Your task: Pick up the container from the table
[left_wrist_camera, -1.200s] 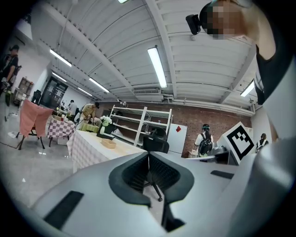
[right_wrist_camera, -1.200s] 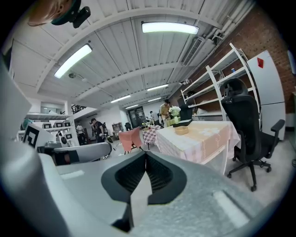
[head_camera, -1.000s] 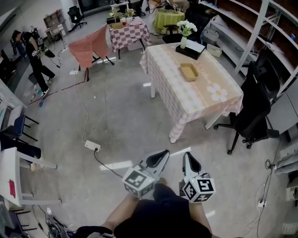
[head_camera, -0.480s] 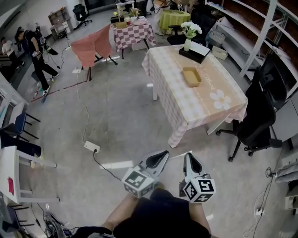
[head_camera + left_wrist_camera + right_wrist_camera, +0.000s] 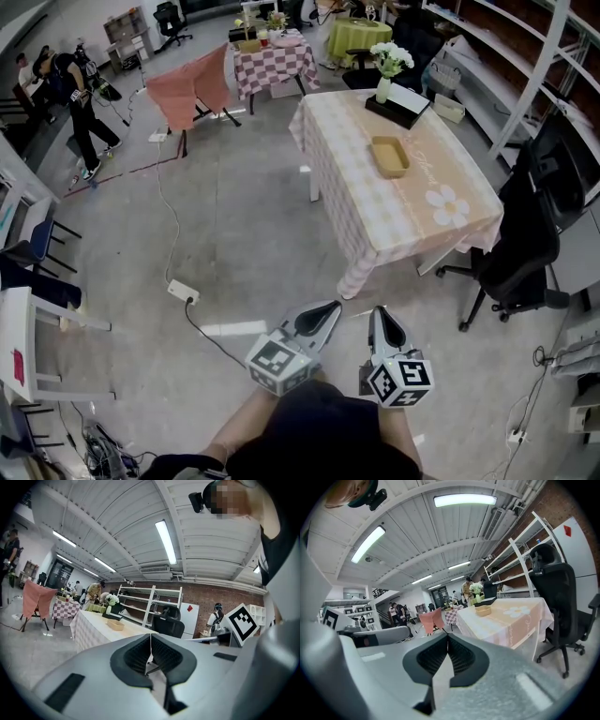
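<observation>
Approach was the only change: over the last second the checked desk (image 5: 412, 220) and the shallow tan container (image 5: 390, 156) on it had slid slightly nearer in the head view, while the left tool (image 5: 330, 307) and right tool (image 5: 378, 313) stayed low before the person's body, each with jaws pressed together on nothing. The container lay near the desk's middle, short of the black tray (image 5: 398, 105) and flower vase (image 5: 382, 89), well apart from both tools, so the pick-up itself seemingly had not begun
</observation>
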`<state>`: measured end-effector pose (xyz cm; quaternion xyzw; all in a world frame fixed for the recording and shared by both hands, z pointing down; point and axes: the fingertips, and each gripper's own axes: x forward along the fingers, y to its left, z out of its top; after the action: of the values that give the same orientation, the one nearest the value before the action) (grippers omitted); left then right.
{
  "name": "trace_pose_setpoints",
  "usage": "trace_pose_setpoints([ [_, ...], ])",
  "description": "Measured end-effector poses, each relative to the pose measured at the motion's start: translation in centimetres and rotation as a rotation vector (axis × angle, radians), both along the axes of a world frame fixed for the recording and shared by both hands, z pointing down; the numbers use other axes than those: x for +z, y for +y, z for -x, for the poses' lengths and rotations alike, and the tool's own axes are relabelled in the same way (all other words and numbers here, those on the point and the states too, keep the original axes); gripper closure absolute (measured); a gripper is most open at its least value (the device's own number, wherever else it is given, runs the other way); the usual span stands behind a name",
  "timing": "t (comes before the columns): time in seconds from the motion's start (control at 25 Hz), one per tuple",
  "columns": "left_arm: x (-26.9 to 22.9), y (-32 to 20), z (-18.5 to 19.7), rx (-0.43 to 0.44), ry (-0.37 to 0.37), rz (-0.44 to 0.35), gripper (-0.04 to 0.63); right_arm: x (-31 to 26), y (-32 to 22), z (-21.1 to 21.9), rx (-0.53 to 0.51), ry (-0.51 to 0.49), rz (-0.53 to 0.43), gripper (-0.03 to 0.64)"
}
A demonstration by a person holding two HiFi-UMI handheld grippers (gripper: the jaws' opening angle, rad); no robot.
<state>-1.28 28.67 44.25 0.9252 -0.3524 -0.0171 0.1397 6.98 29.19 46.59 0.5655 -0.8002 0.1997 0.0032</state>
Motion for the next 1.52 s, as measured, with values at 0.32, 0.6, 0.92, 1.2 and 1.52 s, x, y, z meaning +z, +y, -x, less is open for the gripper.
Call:
trace_pose_setpoints([
  [0.32,-0.4,0.2,-0.7,0.021,-0.002,0.001,0.583,-0.4,0.0,-0.4,0.011,-0.02,-0.009,0.612],
  [0.6,-0.7,0.3,0.6,-0.019,0.01,0.005,0.583,0.2,0.0,0.8,-0.004,-0.033,0.004,0.612],
  [0.92,0.0,-0.9,2.1,-0.044,0.008,0.019,0.583,0.4,-1.3,2.5,-0.036,-0.035,0.008,0.612],
  [1.2,-0.4,-3.9,2.5,-0.039,0.012,0.024,0.583,0.3,-3.8,2.6,-0.012,-0.036,0.011,0.612],
  [1.52,-0.7,-8.8,2.2,-0.007,0.026,0.017,0.583,-0.5,-8.5,2.9,-0.007,-0.027,0.009,0.612],
])
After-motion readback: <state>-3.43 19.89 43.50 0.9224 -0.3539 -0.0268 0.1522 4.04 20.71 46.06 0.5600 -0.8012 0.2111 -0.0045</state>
